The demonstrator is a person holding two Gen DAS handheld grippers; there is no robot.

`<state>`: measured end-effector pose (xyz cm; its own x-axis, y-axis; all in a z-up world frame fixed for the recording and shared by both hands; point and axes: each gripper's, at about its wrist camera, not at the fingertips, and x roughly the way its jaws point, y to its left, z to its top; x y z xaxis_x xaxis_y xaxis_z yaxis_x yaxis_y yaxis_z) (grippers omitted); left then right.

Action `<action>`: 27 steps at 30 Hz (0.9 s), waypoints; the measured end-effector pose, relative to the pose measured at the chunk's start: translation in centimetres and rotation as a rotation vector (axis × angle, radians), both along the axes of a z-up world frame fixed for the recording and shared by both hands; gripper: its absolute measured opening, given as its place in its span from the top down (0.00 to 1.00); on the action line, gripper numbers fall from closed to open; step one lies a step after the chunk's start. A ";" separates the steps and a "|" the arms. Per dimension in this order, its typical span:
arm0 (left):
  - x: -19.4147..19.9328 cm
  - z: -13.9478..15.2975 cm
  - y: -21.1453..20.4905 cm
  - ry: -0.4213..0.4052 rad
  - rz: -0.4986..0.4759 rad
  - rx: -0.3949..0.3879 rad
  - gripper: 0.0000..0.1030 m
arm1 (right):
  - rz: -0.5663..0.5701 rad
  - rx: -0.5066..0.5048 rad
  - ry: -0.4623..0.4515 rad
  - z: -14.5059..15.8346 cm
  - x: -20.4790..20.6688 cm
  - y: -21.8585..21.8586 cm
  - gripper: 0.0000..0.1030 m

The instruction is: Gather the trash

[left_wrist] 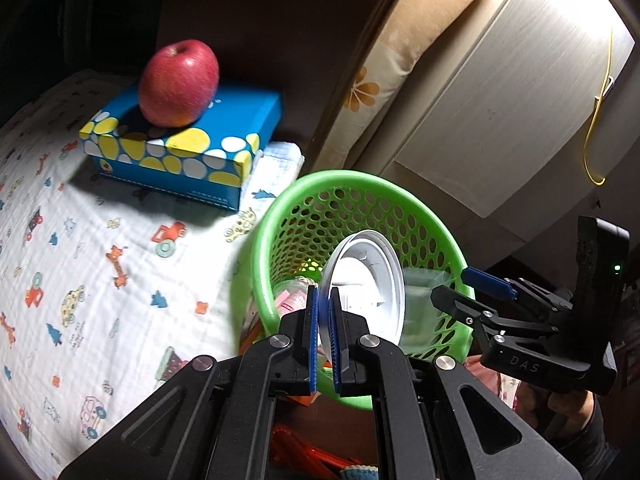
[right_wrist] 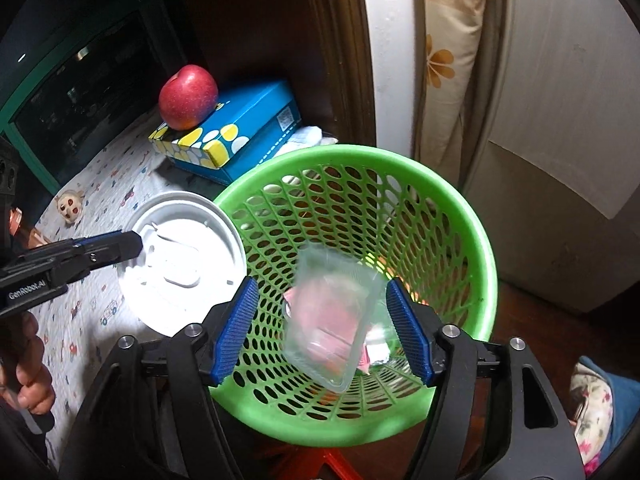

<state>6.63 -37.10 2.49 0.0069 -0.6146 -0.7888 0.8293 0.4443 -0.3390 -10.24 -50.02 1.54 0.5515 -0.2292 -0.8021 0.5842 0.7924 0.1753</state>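
A green perforated basket (left_wrist: 320, 184) (right_wrist: 460, 208) stands just off the edge of the clothed table. My left gripper (left_wrist: 322, 296) (right_wrist: 136, 244) is shut on the rim of a white round plastic lid (left_wrist: 368, 280) (right_wrist: 188, 256), which it holds on edge at the basket's left rim. My right gripper (right_wrist: 322, 282) (left_wrist: 460, 284) is open above the basket mouth. A clear plastic container (right_wrist: 332, 320) (left_wrist: 420, 292) shows blurred between its blue pads without touching them, inside the basket opening. Pink wrappers (right_wrist: 372, 356) lie at the basket bottom.
A red apple (left_wrist: 180, 82) (right_wrist: 188, 98) rests on a blue spotted tissue box (left_wrist: 192, 148) (right_wrist: 248, 132) at the back of the table. The cartoon-print cloth (left_wrist: 100, 260) covers the table. A flowered cushion (left_wrist: 384, 60) and a pale cabinet (left_wrist: 500, 100) stand behind the basket.
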 end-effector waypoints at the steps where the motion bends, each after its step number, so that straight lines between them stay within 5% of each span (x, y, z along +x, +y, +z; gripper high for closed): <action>1: -0.1 -0.3 -0.3 0.004 -0.003 0.007 0.94 | -0.005 0.001 -0.003 0.0 -0.2 -0.1 0.35; 8: -0.8 -1.7 -1.0 0.005 -0.012 0.031 0.92 | -0.022 0.001 -0.032 0.6 -1.6 0.2 0.33; 13: -0.9 -1.8 0.0 -0.010 0.009 0.029 0.67 | -0.024 0.015 -0.057 0.7 -2.2 1.1 0.32; 27: 0.7 0.1 6.4 -0.122 0.168 0.037 0.38 | 0.090 0.010 -0.096 1.4 0.1 5.7 0.25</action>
